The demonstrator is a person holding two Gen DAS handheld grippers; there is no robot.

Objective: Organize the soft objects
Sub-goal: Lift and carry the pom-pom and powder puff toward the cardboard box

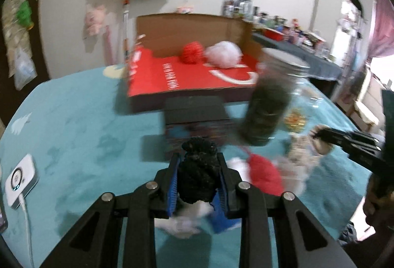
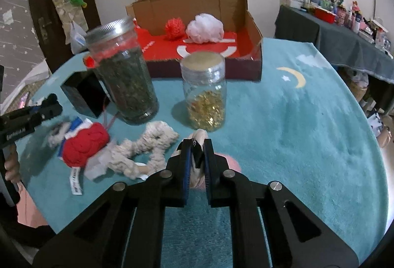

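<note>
My left gripper is shut on a black knitted soft thing, held just above the teal cover. In the right wrist view that gripper shows at the left edge with the black tuft at its tip. My right gripper is shut on a pale pink soft item with a black tag. A red knit piece and a cream rope piece lie between the two grippers. Behind them stands an open cardboard box holding a red ball and a white pouf.
A glass jar of dark herbs, a jar of gold bits and a black box stand between the soft things and the cardboard box. A white device with a cable lies far left. The teal cover is bare to the right.
</note>
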